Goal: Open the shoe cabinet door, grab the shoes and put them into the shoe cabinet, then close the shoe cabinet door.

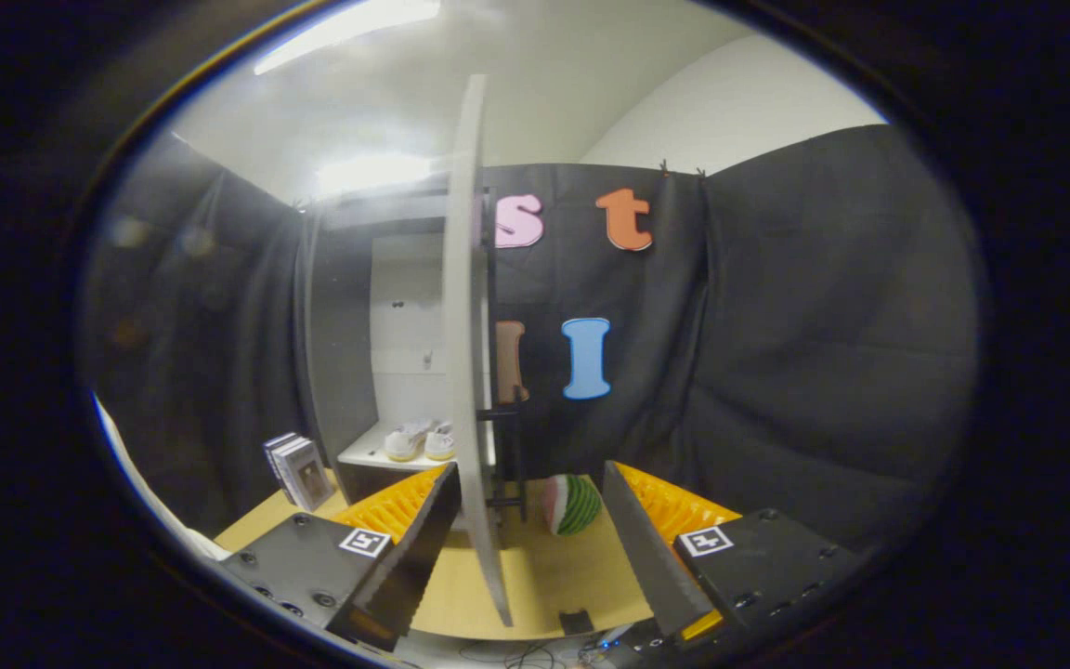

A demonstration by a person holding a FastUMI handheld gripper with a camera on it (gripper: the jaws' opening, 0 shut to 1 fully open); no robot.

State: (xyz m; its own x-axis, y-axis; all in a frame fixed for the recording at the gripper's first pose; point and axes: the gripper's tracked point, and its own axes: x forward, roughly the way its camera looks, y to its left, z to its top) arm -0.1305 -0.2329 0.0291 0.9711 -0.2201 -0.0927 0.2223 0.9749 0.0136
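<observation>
White cabinet door (466, 353) stands open, seen nearly edge-on, its thin edge running up between the gripper (529, 520) fingers and closer to the left finger (405, 530) than to the right finger (656, 548). Fingers spread wide; nothing held. Whether the left finger touches the door edge, cannot tell.

Shoes (420, 441), a pale pair, already sit on the white shelf (370, 455) inside the shoe cabinet (396, 353), beyond the left finger and behind the door. Judged step: closing the door, the last part of the task.

Other things: a watermelon-patterned ball (573, 504) on the wooden floor board (544, 567) just past the door's foot, a black frame (502, 446) behind the door, a few books (297, 469) standing left of the cabinet.

How to do it well, as I read it:
- No need to pinch; push the door's outer face flat with one finger, near the free edge and away from the hinge.
- Follow the door's arc, not a straight line.
- Slow toward the end so the door meets the cabinet without bouncing back.
- Check that the shoes sit fully inside first.
</observation>
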